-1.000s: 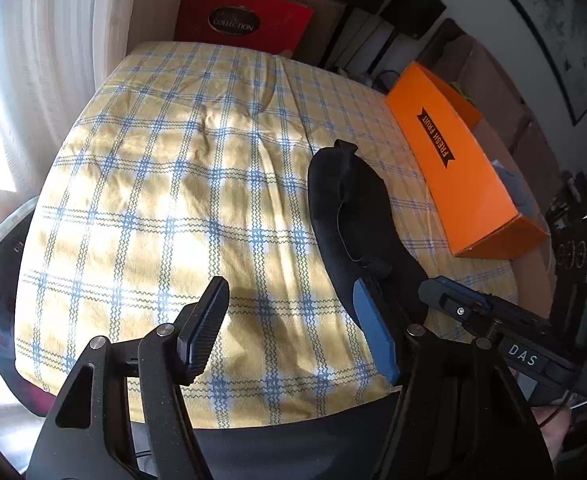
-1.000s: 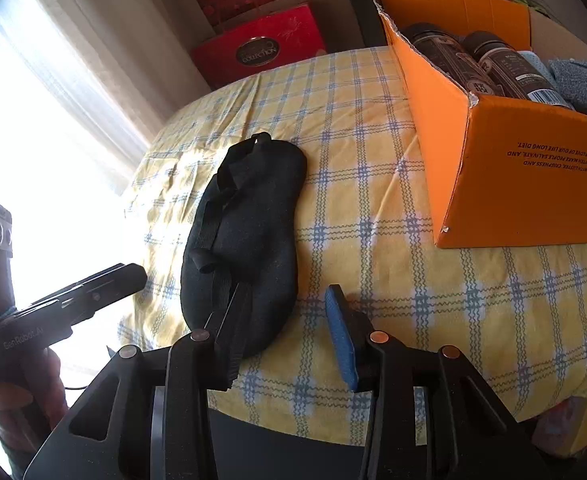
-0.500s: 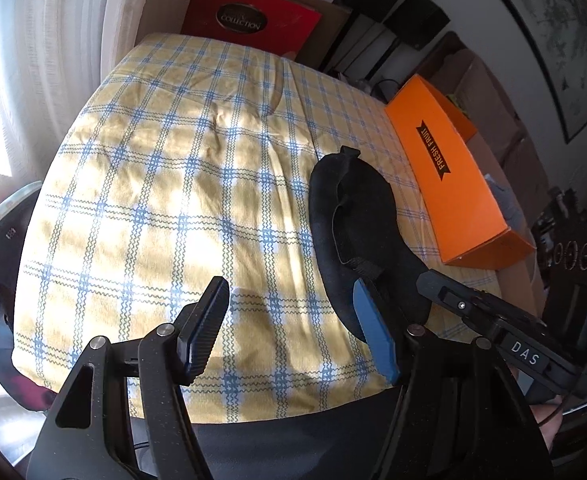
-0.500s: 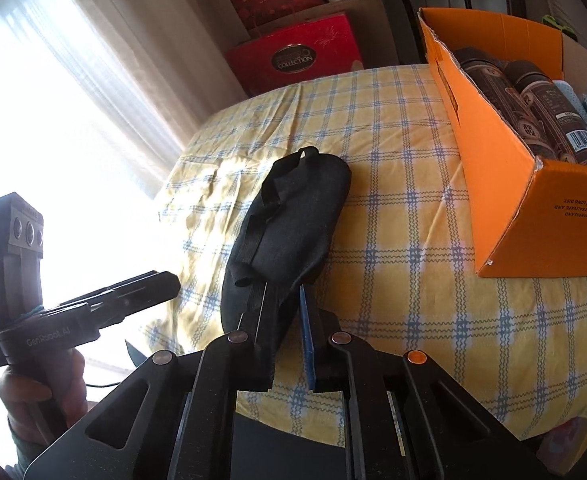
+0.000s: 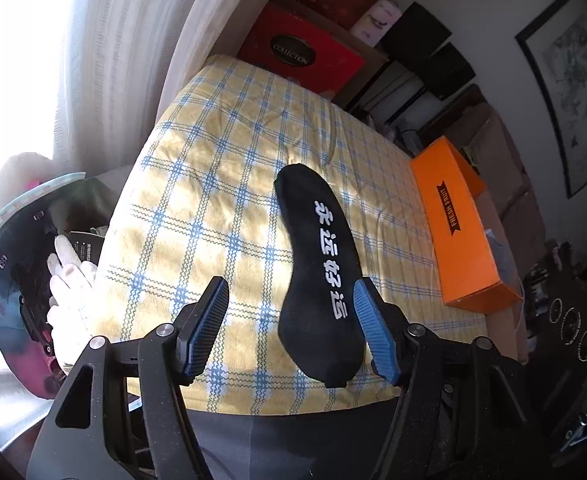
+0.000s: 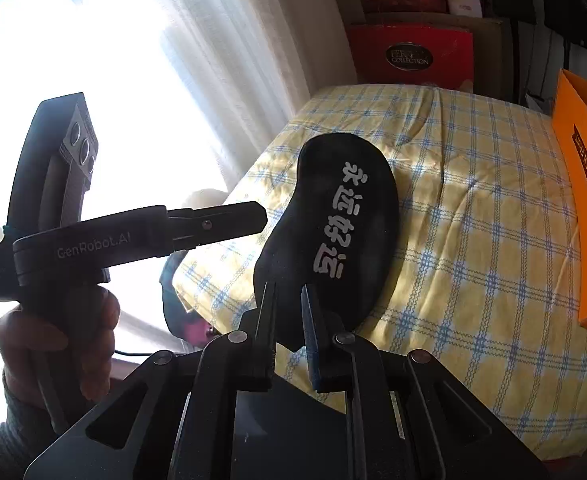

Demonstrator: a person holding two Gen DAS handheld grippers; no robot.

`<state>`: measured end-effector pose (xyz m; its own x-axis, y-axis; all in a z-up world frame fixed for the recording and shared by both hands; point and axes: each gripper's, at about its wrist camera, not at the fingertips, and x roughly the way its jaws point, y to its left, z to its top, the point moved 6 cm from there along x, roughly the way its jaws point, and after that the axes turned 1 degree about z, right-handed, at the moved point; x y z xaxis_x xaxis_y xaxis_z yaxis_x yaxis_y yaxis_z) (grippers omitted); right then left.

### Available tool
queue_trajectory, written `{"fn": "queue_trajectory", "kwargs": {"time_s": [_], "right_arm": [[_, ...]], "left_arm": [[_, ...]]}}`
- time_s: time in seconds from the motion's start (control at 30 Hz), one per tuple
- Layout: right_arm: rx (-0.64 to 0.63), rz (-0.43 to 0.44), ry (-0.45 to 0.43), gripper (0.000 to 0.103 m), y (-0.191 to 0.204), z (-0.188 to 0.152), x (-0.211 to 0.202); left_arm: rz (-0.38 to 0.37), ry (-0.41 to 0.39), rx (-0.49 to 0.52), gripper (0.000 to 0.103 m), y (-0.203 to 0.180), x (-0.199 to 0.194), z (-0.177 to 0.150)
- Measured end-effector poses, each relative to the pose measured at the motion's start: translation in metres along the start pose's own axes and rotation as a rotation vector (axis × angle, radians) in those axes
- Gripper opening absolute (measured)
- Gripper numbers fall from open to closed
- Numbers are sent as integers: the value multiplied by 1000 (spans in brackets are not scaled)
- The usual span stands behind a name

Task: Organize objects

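A black sock (image 6: 333, 232) with white characters on its sole hangs lifted over the yellow checked bed (image 6: 473, 248). My right gripper (image 6: 287, 312) is shut on the sock's near end. In the left wrist view the sock (image 5: 321, 264) hangs in front of me, just left of the blue right pad. My left gripper (image 5: 291, 316) is open and empty, over the bed's near edge (image 5: 221, 216). The left gripper also shows from the side in the right wrist view (image 6: 221, 220), left of the sock. The orange box (image 5: 461, 232) stands at the bed's right side.
The orange box edge (image 6: 585, 200) is right of the sock. Red gift boxes (image 5: 301, 52) stand behind the bed's head. White curtains (image 6: 197, 48) hang left. A dark bag with white items (image 5: 25, 280) sits on the floor left of the bed.
My right gripper closed on the sock's near end and lifted it off the bed, turning it so the lettered sole shows. Both grippers rose and pulled back.
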<state>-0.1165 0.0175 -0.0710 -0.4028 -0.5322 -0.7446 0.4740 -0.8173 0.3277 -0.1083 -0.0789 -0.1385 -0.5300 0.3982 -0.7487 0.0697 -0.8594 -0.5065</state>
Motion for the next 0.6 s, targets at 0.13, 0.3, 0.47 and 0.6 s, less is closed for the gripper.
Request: {"fn": "queue_trajectory", "kwargs": {"time_s": [0.13, 0.3, 0.47, 0.6], "right_arm": [[29, -37, 17, 29, -9, -3, 2], [96, -79, 21, 30, -38, -4, 3], [181, -42, 37, 30, -48, -9, 10], [216, 15, 41, 30, -43, -11, 17]], "left_arm": [[9, 6, -22, 63, 10, 5, 2], [-9, 53, -5, 63, 4, 18, -9], [-31, 95, 5, 61, -4, 31, -21], [-70, 123, -6, 47, -8, 38, -27]]}}
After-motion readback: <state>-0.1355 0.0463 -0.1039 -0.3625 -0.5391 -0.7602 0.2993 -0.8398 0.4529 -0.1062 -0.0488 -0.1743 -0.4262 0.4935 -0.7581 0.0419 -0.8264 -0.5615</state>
